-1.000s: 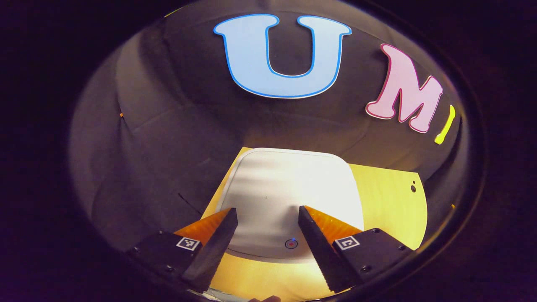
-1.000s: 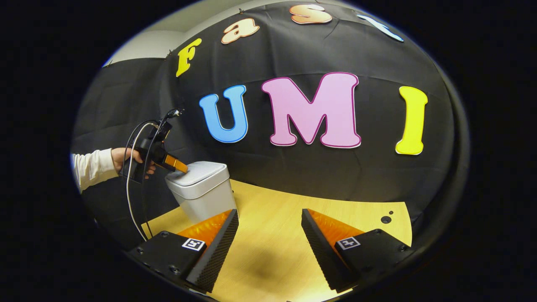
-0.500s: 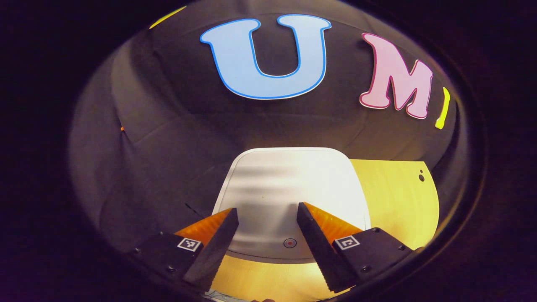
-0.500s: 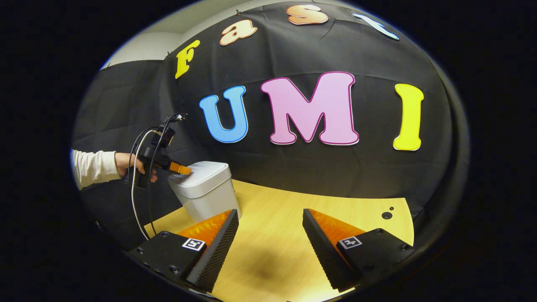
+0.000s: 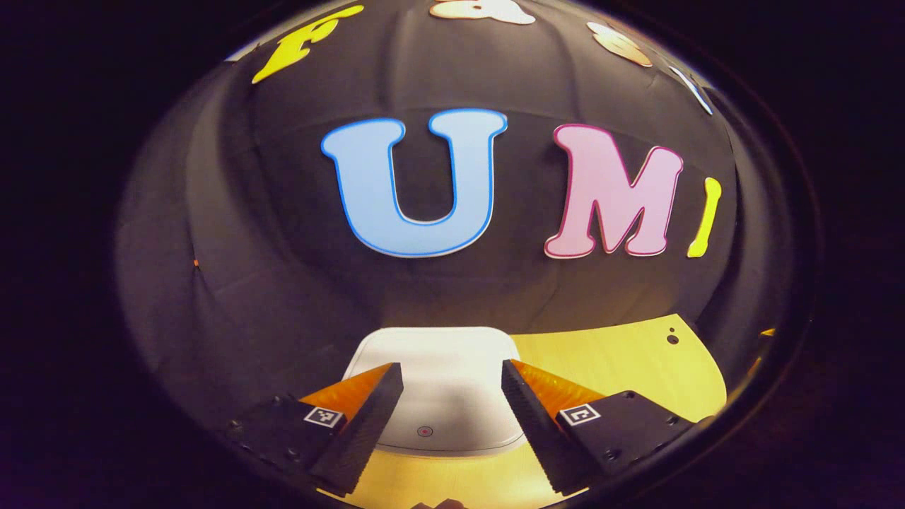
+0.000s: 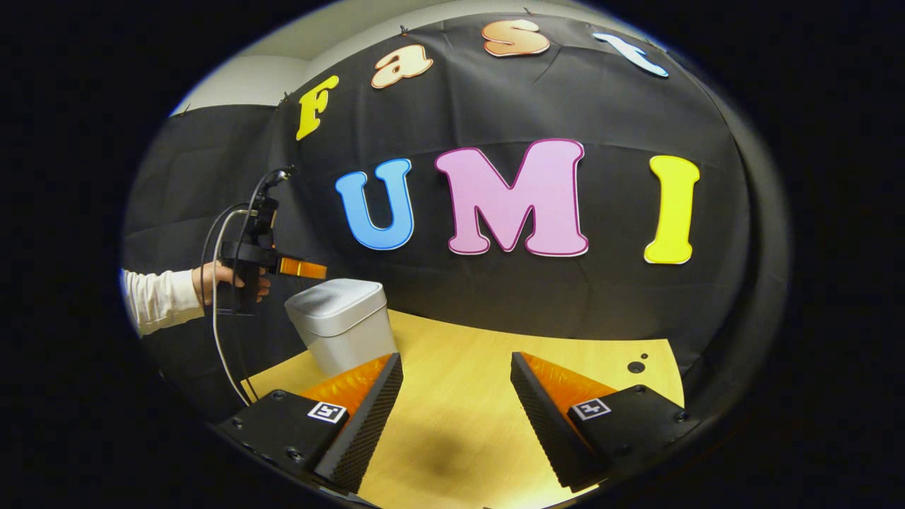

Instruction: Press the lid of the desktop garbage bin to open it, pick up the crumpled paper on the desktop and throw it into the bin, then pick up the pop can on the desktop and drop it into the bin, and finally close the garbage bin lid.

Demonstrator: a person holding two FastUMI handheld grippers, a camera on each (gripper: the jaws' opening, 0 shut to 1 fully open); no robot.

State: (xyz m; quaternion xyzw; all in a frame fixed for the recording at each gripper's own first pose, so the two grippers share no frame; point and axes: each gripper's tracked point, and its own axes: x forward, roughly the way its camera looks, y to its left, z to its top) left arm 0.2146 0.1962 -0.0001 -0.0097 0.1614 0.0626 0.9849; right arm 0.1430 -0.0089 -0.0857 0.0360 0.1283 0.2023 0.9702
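Note:
The white desktop bin (image 6: 343,325) stands at the left of the wooden table (image 6: 466,396), its lid (image 5: 435,385) down and flat. In the left gripper view the lid lies just below and ahead of my left gripper (image 5: 452,371), whose fingers stand open and hold nothing. From the right gripper view, that left gripper (image 6: 311,268) hovers level a little above the lid's left edge, held by a hand (image 6: 226,279) in a white sleeve. My right gripper (image 6: 456,364) is open over bare tabletop, right of the bin.
The wooden table's far edge meets the black cloth wall close behind the bin. Two small dark holes (image 6: 636,366) sit near the table's right end. A white and a black cable (image 6: 219,311) hang from the left gripper down past the table's left edge.
The left gripper has lifted off the lid and tilted up to level, so the bin looks smaller and lower in its view. The right gripper has barely moved.

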